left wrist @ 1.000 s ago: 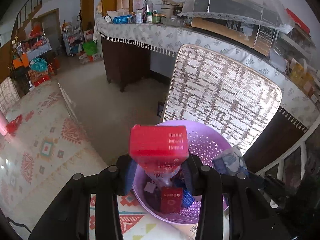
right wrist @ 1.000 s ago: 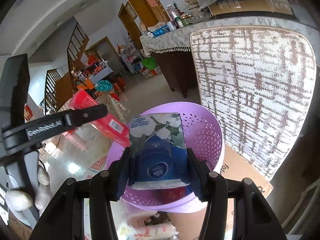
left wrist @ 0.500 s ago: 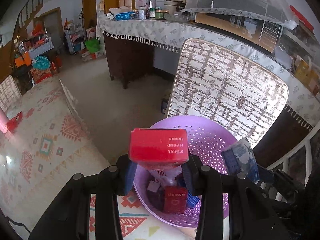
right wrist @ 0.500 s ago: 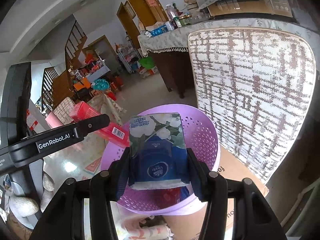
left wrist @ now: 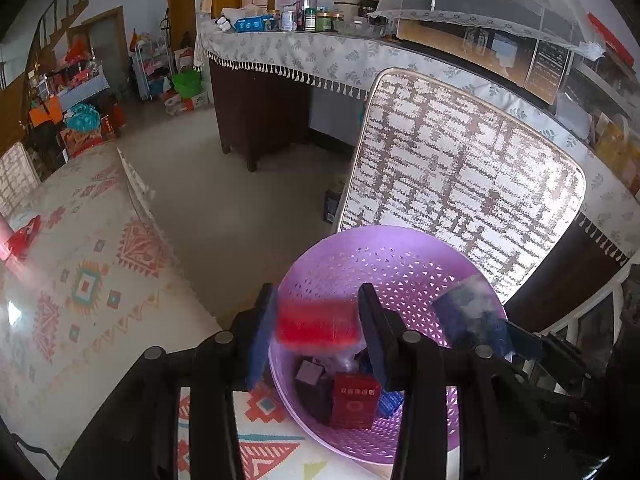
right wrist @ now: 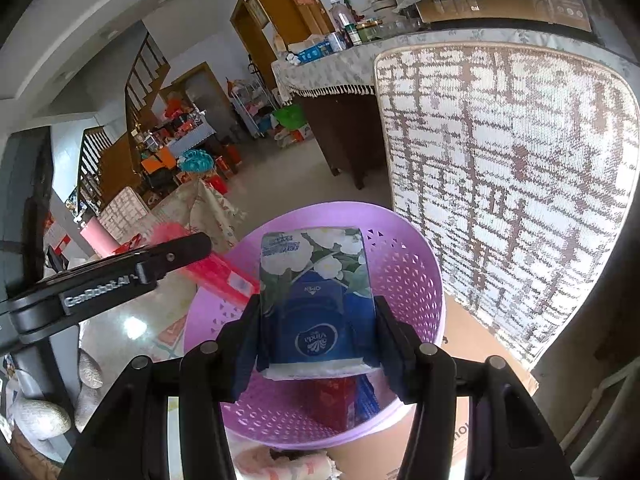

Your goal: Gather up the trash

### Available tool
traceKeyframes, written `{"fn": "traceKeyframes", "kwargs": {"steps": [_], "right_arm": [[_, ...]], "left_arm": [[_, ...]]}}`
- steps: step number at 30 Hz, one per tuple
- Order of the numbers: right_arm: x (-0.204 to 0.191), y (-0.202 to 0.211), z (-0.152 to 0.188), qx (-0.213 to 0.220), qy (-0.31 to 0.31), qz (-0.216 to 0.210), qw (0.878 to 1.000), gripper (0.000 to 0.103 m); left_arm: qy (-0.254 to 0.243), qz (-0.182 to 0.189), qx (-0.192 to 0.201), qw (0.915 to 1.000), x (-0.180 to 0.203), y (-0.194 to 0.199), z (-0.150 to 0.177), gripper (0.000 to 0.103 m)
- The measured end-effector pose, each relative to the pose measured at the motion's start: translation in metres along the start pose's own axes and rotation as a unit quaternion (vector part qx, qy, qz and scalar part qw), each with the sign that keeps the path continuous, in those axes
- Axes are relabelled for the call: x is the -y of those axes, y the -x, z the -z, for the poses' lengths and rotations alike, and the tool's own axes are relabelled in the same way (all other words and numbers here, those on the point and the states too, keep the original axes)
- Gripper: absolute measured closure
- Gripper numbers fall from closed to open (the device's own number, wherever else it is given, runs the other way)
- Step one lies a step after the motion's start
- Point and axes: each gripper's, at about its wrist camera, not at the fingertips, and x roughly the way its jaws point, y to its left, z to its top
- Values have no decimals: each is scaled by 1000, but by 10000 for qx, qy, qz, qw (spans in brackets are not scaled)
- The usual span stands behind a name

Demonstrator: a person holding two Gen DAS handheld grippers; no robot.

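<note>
A purple perforated basket stands beside the table and holds a red box and other trash. My left gripper is open over the basket; a blurred red box is dropping between its spread fingers. My right gripper is shut on a blue floral Vinda tissue pack, held above the basket. The tissue pack also shows in the left wrist view at the basket's right rim. The red box shows in the right wrist view by the left gripper's finger.
A chair back with a woven brown-and-white cover stands right behind the basket. A patterned tablecloth covers the table at left. A counter with a fringed cloth runs along the back. A cardboard box lies under the basket.
My left gripper has opened and the red box has slipped down between its fingers toward the basket. My right gripper still holds the tissue pack over the basket.
</note>
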Motion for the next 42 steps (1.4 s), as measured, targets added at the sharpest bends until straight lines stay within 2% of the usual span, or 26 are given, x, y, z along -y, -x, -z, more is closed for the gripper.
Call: {"fn": "traceKeyframes", "kwargs": {"steps": [3,4,6,9,16,28,31,34,38,42], "right_arm": [[3,-3,-1,-31,-78,0,10000,42],[3,-3,-1,-31,-78,0,10000,37],[5,1,-1,49,-159,5,9999,32],[4,10,-1,133,-163,36,9998,32],[-1,34,9,274,-202,110,9994,31],[-34,72,45,371,-41,245,9990,30],[-46,82,53,425,46,239,9988,27],[-57,91,63,481,127,217,9985,25],[-72,98,78,497,302,231,9980,25],[-80,100,90,473,369,223,9980,23]], "left_arm": [[97,54,60,9999,-4,3,-1,33],[111,48,83,9999,-6,5,-1,32],[128,47,75,9999,-9,9,-1,30],[232,67,78,9997,-15,17,1,25],[364,82,285,9989,-23,52,18,23],[102,-361,902,9952,-16,125,60,18],[63,-548,1186,9914,-15,151,73,17],[44,-761,1511,9856,-15,174,85,8],[0,-1221,1993,9723,-15,204,105,1],[-113,-1555,2049,9663,-13,216,124,0]]}}
